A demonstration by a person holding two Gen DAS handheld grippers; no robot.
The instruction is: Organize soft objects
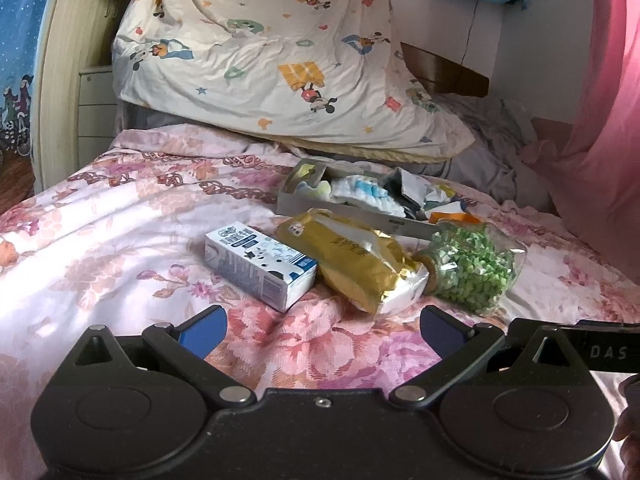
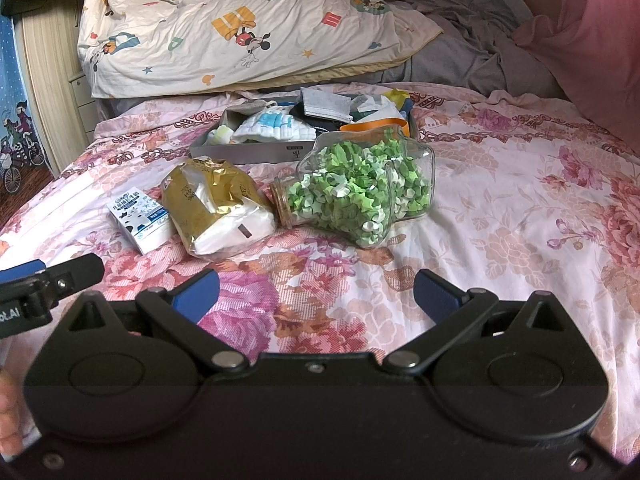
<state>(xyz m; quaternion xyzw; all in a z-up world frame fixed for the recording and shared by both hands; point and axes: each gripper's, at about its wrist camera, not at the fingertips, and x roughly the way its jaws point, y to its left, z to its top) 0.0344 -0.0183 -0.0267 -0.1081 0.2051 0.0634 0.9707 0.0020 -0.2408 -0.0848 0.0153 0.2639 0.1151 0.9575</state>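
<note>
A gold tissue pack [image 1: 352, 258] [image 2: 212, 204] lies on the floral bedspread between a white-and-blue carton [image 1: 258, 264] [image 2: 140, 216] and a glass jar of green paper stars [image 1: 472, 270] [image 2: 360, 192] on its side. Behind them a grey tray [image 1: 288, 202] [image 2: 256, 152] holds folded cloths, masks and packets. My left gripper [image 1: 322, 328] is open and empty, just short of the carton and tissue pack. My right gripper [image 2: 316, 292] is open and empty too, a little short of the jar. The left gripper's arm [image 2: 48, 280] shows at the right wrist view's left edge.
A cartoon-print quilt [image 1: 256, 52] [image 2: 224, 24] is piled at the head of the bed, grey bedding [image 2: 472, 40] beside it. A pink curtain [image 1: 608, 100] hangs on the right. A wooden bed frame and drawers [image 1: 94, 108] stand at the left.
</note>
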